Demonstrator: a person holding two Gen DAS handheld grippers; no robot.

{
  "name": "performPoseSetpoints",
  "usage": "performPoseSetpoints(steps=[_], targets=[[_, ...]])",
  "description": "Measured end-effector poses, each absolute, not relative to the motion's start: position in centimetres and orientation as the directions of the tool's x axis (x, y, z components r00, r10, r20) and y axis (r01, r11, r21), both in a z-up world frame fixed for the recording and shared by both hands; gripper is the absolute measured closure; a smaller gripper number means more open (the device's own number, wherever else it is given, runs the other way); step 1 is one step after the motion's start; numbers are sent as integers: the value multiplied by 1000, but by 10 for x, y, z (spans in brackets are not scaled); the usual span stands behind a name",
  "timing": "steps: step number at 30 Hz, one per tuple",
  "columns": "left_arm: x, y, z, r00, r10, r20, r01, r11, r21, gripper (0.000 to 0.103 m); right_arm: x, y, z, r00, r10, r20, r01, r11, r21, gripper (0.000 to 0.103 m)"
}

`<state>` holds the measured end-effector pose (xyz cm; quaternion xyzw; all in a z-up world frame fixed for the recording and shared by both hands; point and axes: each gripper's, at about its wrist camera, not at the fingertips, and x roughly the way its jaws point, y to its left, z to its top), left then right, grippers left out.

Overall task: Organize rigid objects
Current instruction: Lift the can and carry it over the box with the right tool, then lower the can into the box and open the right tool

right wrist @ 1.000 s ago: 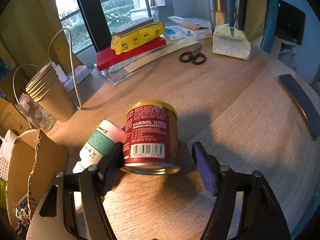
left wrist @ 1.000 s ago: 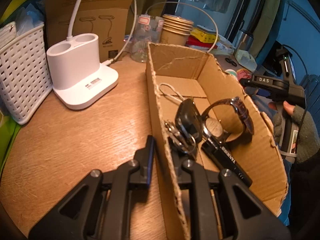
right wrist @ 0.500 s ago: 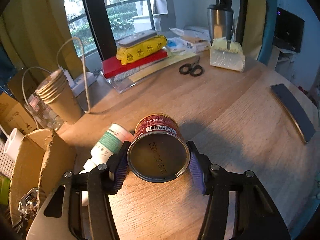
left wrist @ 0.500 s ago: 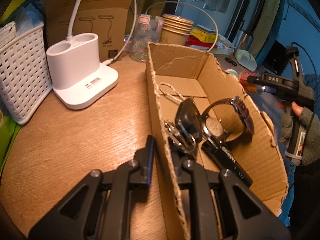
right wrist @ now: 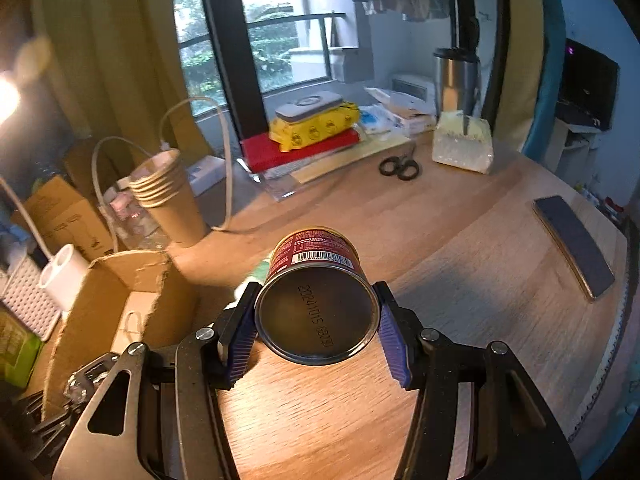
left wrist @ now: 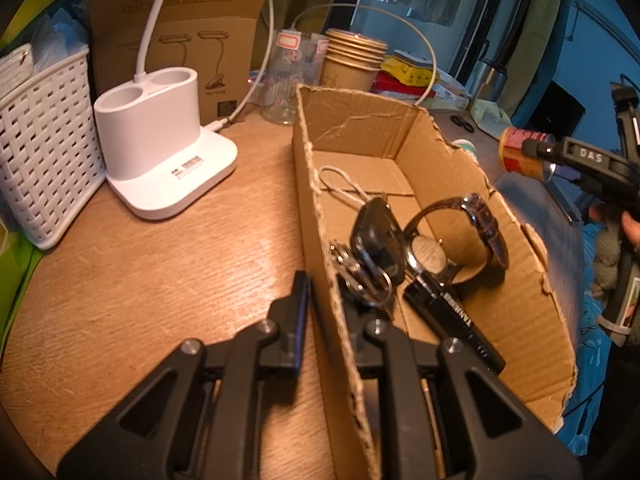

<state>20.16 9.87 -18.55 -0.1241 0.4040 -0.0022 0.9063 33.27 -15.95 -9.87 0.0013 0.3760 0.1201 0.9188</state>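
Observation:
My right gripper (right wrist: pixel 316 332) is shut on a red tin can (right wrist: pixel 318 300), lifted off the wooden table and tipped so its dark bottom faces the camera. In the left wrist view the same can (left wrist: pixel 520 152) hangs to the right of the cardboard box (left wrist: pixel 400 120), with the right gripper (left wrist: pixel 536 148) behind it. My left gripper (left wrist: pixel 324 312) is shut on the box's near left wall (left wrist: pixel 316 240). Inside the box lie a wristwatch (left wrist: pixel 460 232), a black key fob with keys (left wrist: pixel 376 236) and a black stick-shaped item (left wrist: pixel 456 320). The box (right wrist: pixel 124 280) shows at the left of the right wrist view.
A white lamp base (left wrist: pixel 160 152), a white woven basket (left wrist: pixel 44 144), stacked paper cups (right wrist: pixel 168 192) and a glass jar (left wrist: pixel 288 76) stand behind the box. Scissors (right wrist: pixel 400 166), a dark flat strip (right wrist: pixel 572 244), a steel tumbler (right wrist: pixel 456 76) and stacked packets (right wrist: pixel 312 128) sit on the far table.
The right gripper closed on the can, lifted it off the table and tipped its bottom toward the camera, carrying it up and toward the box. The left gripper stayed still on the box wall.

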Motion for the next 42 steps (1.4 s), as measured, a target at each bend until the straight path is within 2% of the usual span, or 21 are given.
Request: performPoseSetpoints(steps=[12,21,42], targets=[[201,99,-185,674,-101,-732,-99,969,-225,89,306,-114,-74,671,345,-656,-366,924,112,45],[201,99,-185,674,-102,-732,-99,969,-226,89,293,-59,-80,605,436,-666,-512,854,93,45],[201,99,-186,674,-102,-732,-98,969,-226,89,302,-17,-117,547,378,-747,-578,816,-10,45]])
